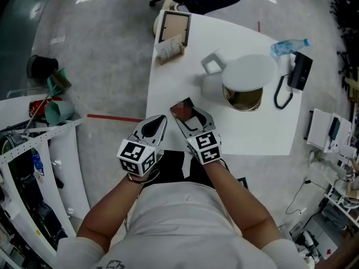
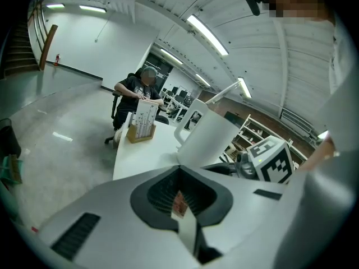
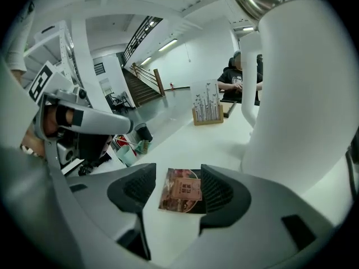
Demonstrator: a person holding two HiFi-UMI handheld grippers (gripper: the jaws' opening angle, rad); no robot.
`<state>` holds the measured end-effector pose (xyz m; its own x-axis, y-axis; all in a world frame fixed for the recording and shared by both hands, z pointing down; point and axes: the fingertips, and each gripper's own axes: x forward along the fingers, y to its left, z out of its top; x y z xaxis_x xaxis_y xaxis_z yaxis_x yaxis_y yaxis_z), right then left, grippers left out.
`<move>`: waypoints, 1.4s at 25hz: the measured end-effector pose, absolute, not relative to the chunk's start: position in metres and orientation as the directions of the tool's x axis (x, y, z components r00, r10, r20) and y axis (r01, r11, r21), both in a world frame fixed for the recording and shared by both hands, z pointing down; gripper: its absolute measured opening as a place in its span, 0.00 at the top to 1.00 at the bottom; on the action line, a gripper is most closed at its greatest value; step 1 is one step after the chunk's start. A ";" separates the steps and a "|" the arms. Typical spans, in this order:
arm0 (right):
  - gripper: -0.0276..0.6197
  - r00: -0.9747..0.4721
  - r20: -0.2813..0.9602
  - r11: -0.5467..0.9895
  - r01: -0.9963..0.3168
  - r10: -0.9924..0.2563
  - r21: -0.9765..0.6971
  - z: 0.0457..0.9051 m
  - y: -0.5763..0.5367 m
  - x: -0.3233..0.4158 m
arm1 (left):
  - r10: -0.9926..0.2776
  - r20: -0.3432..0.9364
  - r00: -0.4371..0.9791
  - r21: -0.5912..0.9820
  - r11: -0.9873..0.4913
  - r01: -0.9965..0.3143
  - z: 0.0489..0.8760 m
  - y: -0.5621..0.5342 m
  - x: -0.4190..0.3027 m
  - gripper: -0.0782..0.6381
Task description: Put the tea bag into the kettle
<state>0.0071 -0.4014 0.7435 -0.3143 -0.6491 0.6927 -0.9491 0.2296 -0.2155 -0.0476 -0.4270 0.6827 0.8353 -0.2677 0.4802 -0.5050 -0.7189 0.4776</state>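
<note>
The white kettle (image 1: 242,94) stands on the white table (image 1: 168,88) with its round lid (image 1: 249,72) swung open over the golden inside. It looms close in the right gripper view (image 3: 291,94) and shows further off in the left gripper view (image 2: 207,139). A reddish tea bag packet (image 1: 182,109) lies flat on the table, near the kettle. My right gripper (image 1: 190,117) is open, its jaws on either side of the packet (image 3: 182,190) without pressing it. My left gripper (image 1: 159,121) is beside it, shut on a small paper strip (image 2: 179,205).
A wooden card holder (image 1: 171,38) stands at the table's far left corner, where a person (image 2: 134,91) sits. A water bottle (image 1: 289,46) and a black device with a cable (image 1: 300,72) lie right of the kettle. Bins (image 1: 56,94) stand on the floor at left.
</note>
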 end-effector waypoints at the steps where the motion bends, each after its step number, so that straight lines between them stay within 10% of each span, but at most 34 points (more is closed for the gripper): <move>1: 0.58 -0.310 0.702 0.240 -0.950 -0.641 -0.200 0.748 -0.401 0.007 | -0.266 0.482 0.835 0.479 -0.718 -0.505 0.686 -0.428 -0.047 0.88; 22: 0.51 -0.206 0.772 0.269 -0.962 -0.602 -0.048 0.799 -0.405 0.007 | -0.251 0.512 0.821 0.494 -0.696 -0.521 0.724 -0.432 -0.042 0.88; 27: 0.78 -0.234 0.781 0.298 -0.952 -0.579 -0.065 0.797 -0.403 -0.003 | -0.250 0.511 0.823 0.500 -0.692 -0.521 0.723 -0.426 -0.041 0.88; 35: 0.84 -0.250 0.779 0.239 -0.962 -0.575 -0.132 0.790 -0.400 0.003 | -0.254 0.500 0.828 0.498 -0.697 -0.516 0.716 -0.423 -0.040 0.88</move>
